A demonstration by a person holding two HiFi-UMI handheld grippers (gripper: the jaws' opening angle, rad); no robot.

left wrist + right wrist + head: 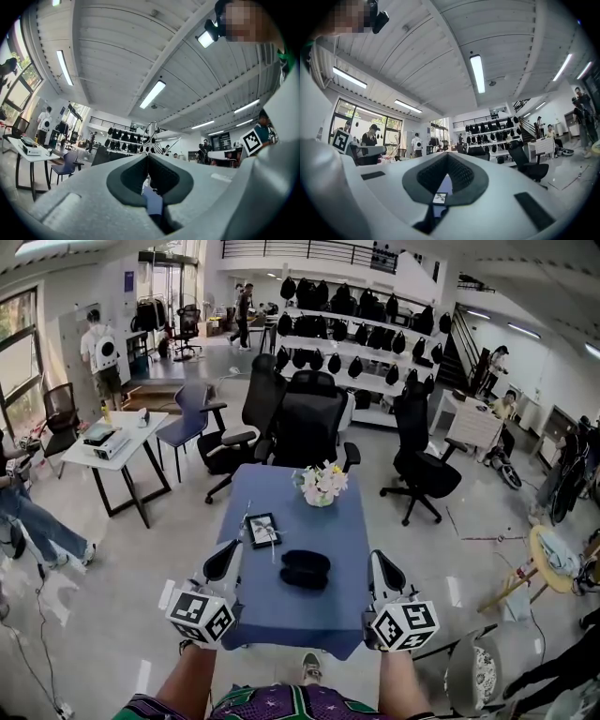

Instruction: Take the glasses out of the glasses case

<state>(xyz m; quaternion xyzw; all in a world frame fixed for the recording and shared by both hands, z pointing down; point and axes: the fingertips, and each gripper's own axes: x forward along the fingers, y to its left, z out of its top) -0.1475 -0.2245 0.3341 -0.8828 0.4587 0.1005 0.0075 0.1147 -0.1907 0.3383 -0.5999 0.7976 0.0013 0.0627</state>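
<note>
A black glasses case [306, 569] lies in the middle of the blue table [281, 620]. No glasses show outside it, and I cannot tell whether its lid is open. My left gripper [222, 561] hovers at the table's left edge, left of the case and apart from it. My right gripper [387, 570] hovers at the right edge, also apart from it. In the left gripper view the left gripper [147, 158] has its jaws together with nothing held. The right gripper view shows the right gripper [446, 157] the same way, empty.
A small framed picture [262, 530] lies left of and behind the case, and shows between the right jaws as the picture [438, 198]. A vase of flowers [321, 485] stands at the table's far end. Black office chairs [307, 423] stand beyond the table.
</note>
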